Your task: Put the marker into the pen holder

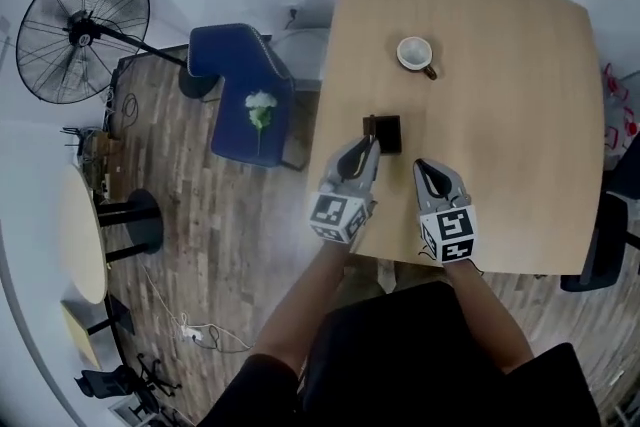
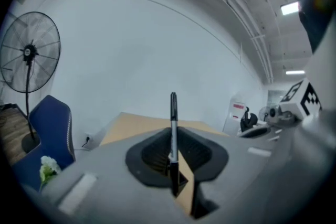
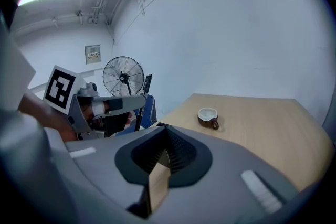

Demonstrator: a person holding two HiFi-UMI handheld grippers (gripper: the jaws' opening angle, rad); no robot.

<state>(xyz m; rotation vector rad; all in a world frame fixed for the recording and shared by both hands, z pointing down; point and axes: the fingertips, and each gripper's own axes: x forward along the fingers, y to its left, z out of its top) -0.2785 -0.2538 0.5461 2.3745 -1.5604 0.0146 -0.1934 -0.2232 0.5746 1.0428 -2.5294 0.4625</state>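
Observation:
A black and grey marker (image 2: 172, 123) stands upright between the jaws of my left gripper (image 2: 174, 168), which is shut on its lower part. From above, my left gripper (image 1: 362, 153) sits at the near left corner of the square black pen holder (image 1: 386, 133) on the wooden table (image 1: 520, 115). The marker's tip is level with the holder's left edge. My right gripper (image 1: 432, 171) is just to the right, near the table's front edge, shut with nothing in it. In the right gripper view the left gripper (image 3: 100, 107) shows with the marker (image 3: 143, 99) upright.
A white and brown cup (image 1: 415, 53) stands farther back on the table; it also shows in the right gripper view as the cup (image 3: 208, 117). A blue chair (image 1: 248, 95) is beside the table's left edge, and a floor fan (image 1: 80, 27) stands beyond it.

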